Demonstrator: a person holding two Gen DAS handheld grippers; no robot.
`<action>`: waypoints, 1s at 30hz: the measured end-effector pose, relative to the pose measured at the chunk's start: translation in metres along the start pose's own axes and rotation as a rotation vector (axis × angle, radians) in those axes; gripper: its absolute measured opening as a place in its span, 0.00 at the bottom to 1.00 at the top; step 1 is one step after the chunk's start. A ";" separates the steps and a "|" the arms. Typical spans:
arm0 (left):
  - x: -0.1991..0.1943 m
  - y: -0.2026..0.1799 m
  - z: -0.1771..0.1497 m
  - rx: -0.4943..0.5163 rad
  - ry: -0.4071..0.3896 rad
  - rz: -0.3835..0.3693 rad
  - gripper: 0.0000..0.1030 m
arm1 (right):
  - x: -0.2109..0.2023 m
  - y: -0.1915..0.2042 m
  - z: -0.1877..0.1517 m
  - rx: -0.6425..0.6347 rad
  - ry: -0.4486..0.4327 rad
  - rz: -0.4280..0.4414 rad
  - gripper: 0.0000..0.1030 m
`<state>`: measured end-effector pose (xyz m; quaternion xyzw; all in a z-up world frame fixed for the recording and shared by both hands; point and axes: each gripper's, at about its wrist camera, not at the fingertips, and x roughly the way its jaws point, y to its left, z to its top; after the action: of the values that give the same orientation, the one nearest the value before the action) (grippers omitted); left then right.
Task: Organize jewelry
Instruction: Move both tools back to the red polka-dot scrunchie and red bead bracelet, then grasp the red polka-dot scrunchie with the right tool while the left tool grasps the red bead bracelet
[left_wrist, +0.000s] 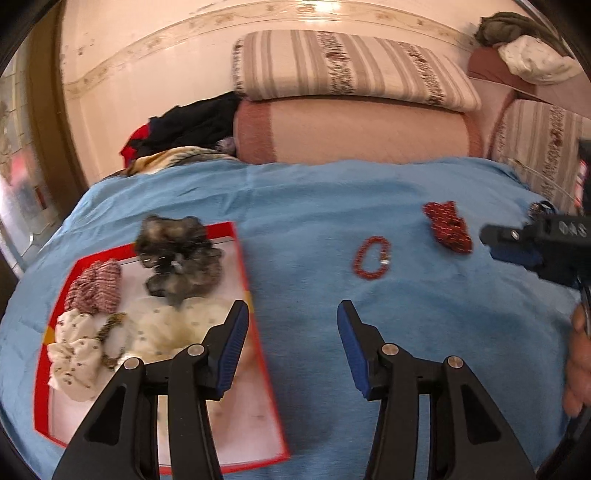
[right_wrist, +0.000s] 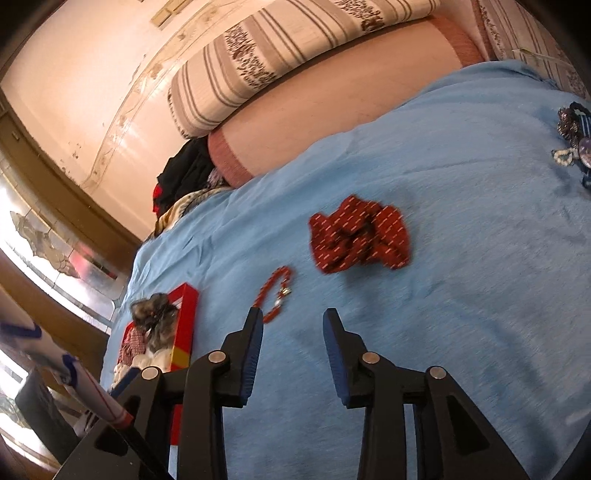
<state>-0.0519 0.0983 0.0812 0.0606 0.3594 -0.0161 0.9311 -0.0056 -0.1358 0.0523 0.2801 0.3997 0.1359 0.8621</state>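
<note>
Bracelet, a ring of red beads with a pale clasp, lies flat on the blue sheet, about midway between the tray on the left and the red scrunchie on the right, touching neither. Going left to right in the left wrist view: the red-rimmed tray rests on the sheet and holds a red-and-white scrunchie, a cream bow, a cream scrunchie and a dark grey scrunchie that overhangs its far rim. The left gripper hangs over the sheet just right of the tray, jaws partly apart with nothing between them. Past the bracelet and the red scrunchie, the right gripper comes in from the right edge. In its own view the right gripper has its jaws partly apart and empty, the bracelet just ahead of its left finger. More hair pieces sit far right on the sheet
</note>
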 end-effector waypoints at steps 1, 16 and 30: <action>0.000 -0.004 0.000 0.004 0.000 -0.008 0.49 | 0.000 -0.002 0.003 -0.002 -0.003 -0.007 0.36; 0.026 -0.027 0.017 -0.035 0.068 -0.119 0.54 | 0.058 -0.039 0.062 -0.024 0.053 -0.133 0.56; 0.122 -0.054 0.048 -0.077 0.232 -0.159 0.63 | 0.099 -0.046 0.059 -0.079 0.135 -0.135 0.21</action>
<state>0.0662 0.0401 0.0289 -0.0023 0.4688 -0.0689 0.8806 0.1040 -0.1499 -0.0048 0.2085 0.4693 0.1116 0.8508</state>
